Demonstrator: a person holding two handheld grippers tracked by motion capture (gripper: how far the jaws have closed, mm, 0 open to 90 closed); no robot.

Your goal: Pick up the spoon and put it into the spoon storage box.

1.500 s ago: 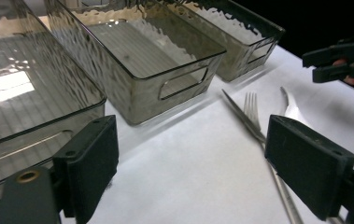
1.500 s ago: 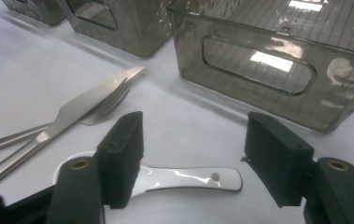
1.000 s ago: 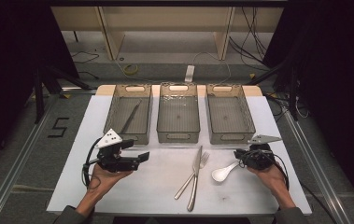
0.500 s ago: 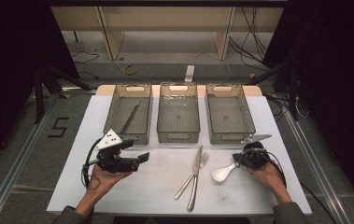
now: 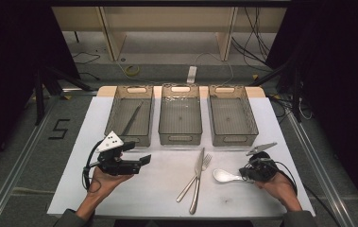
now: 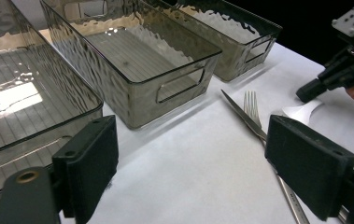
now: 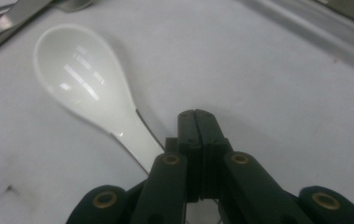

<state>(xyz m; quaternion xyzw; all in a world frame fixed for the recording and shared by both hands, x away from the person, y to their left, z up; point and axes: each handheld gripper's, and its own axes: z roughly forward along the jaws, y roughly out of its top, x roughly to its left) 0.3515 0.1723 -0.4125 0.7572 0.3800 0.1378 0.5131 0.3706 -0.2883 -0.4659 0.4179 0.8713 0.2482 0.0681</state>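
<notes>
- Right tool [image 5: 248,175] has crept a bit leftward onto the white spoon's [image 5: 225,176] handle since the earlier frames, and its jaws have just been closing; left tool [image 5: 141,162] and everything else on the counter unchanged.
- Right tool now: jaws pressed together in the right gripper view, spoon handle runs under or between the tips, so it looks pinched, but the exact contact is hidden by the jaws.
- Spoon lies on the counter, front right, bowl up, bowl pointing toward the knife and fork, handle toward the right hand [image 5: 280,189].
- Left tool: jaws wide apart, nothing between them, held level above the counter front left, pointing right.
- Knife [image 5: 197,179] and fork [image 5: 196,176] lie just left of the spoon, crossing or touching each other, apart from the spoon's bowl.
- Three clear smoky bins in a row behind: left bin [image 5: 130,119] has a long metal utensil [image 5: 132,119] inside; middle bin [image 5: 180,116] and right bin [image 5: 232,117] look bare inside.
- Right bin sits behind the spoon, well apart; open counter between them.
- Counter [image 5: 167,189]: white cover, small dark speck near front edge, wooden edge showing at back.
- Room: dark, grey floor with a "5" marked at left [image 5: 58,128], metal rails [image 5: 11,179] on both sides, cables [image 5: 257,45] and wooden shelf legs [image 5: 113,42] behind the counter.
</notes>
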